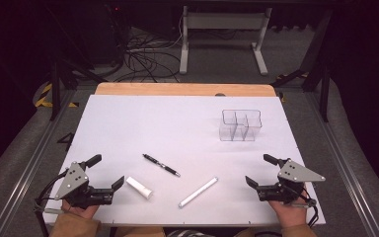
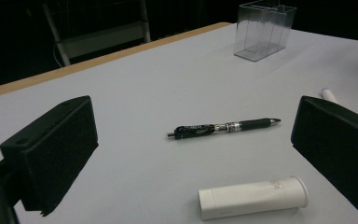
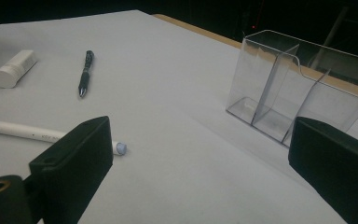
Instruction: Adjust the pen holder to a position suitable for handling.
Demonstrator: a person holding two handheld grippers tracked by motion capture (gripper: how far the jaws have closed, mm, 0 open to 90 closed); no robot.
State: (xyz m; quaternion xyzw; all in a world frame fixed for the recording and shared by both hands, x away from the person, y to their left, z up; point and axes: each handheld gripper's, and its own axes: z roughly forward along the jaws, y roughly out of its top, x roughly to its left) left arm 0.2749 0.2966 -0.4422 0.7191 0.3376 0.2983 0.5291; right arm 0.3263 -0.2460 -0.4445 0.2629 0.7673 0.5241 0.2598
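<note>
A black pen (image 1: pixel 161 165) (image 2: pixel 223 127) (image 3: pixel 85 73) lies flat near the middle of the white table (image 1: pixel 177 128). Just in front of it rests a short white tube (image 1: pixel 139 187) (image 2: pixel 252 196) (image 3: pixel 14 68), and to the right a long white marker (image 1: pixel 198 192) (image 3: pixel 51 135) lies on a slant. A clear plastic organiser (image 1: pixel 240 125) (image 2: pixel 264 31) (image 3: pixel 298 88) with dividers stands at the back right. My left gripper (image 1: pixel 106 172) (image 2: pixel 193 154) sits at the near left corner, open and holding nothing. At the near right, my right gripper (image 1: pixel 262 170) (image 3: pixel 200 163) is open too, with nothing between its pads.
A wooden strip (image 1: pixel 185 89) edges the table's far side. Beyond it stand a white desk frame (image 1: pixel 222 34) and loose cables (image 1: pixel 143 59) on the floor. Metal rails (image 1: pixel 24 163) run along both sides of the table.
</note>
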